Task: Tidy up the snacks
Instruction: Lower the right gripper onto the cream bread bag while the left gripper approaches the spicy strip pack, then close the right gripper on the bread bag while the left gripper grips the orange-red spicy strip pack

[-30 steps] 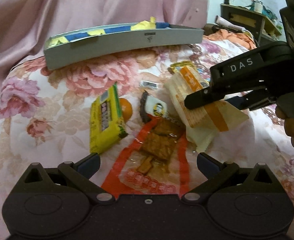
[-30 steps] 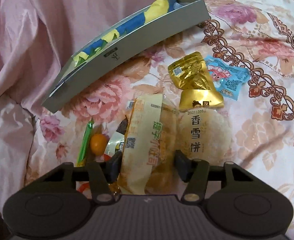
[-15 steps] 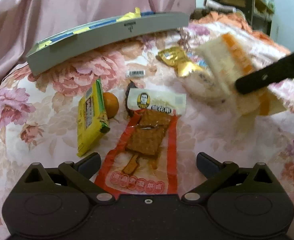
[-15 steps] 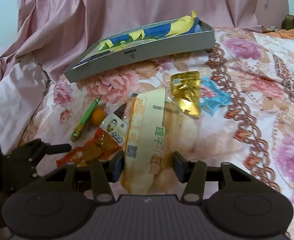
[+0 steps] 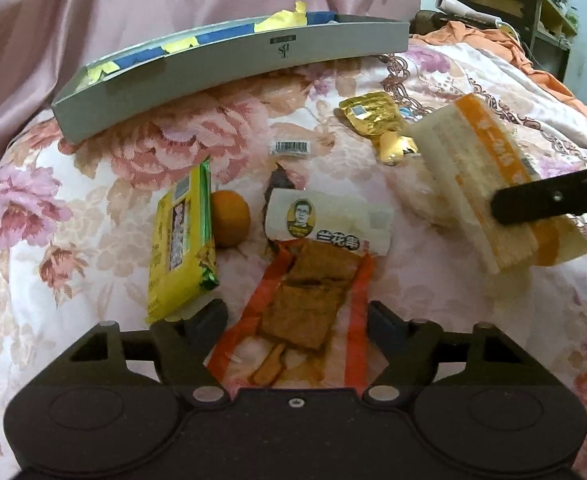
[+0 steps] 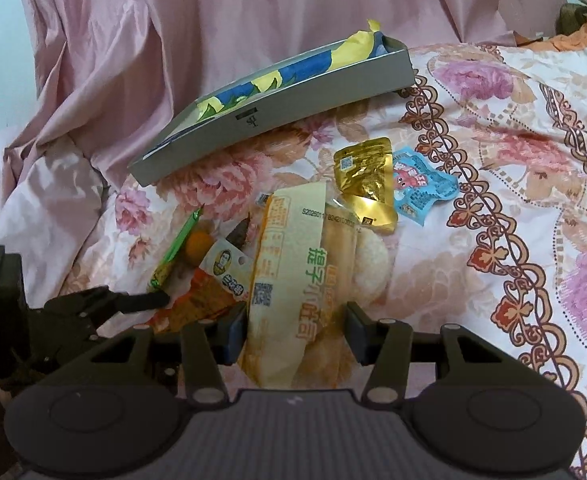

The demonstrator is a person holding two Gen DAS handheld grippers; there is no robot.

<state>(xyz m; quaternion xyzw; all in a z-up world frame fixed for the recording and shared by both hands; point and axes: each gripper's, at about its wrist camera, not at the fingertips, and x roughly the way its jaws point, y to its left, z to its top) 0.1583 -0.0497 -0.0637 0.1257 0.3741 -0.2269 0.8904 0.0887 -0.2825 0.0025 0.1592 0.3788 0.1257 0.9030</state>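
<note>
Right gripper (image 6: 296, 330) had the bread pack (image 6: 293, 280) clamped; left gripper (image 5: 298, 314) was closing around the orange jerky packet (image 5: 301, 312), pads not touching.

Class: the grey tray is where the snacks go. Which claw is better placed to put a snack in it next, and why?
Right. The right claw already grips the bread packet; the left claw is only closing around the orange packet on the bedspread.

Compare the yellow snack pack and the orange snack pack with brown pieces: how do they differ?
The yellow snack pack is opaque and lies outside the left tool's closing jaws. The orange snack pack has a clear window showing brown slabs and lies between those jaws, pads not yet pressing. Both lie flat on the floral cloth.
</note>
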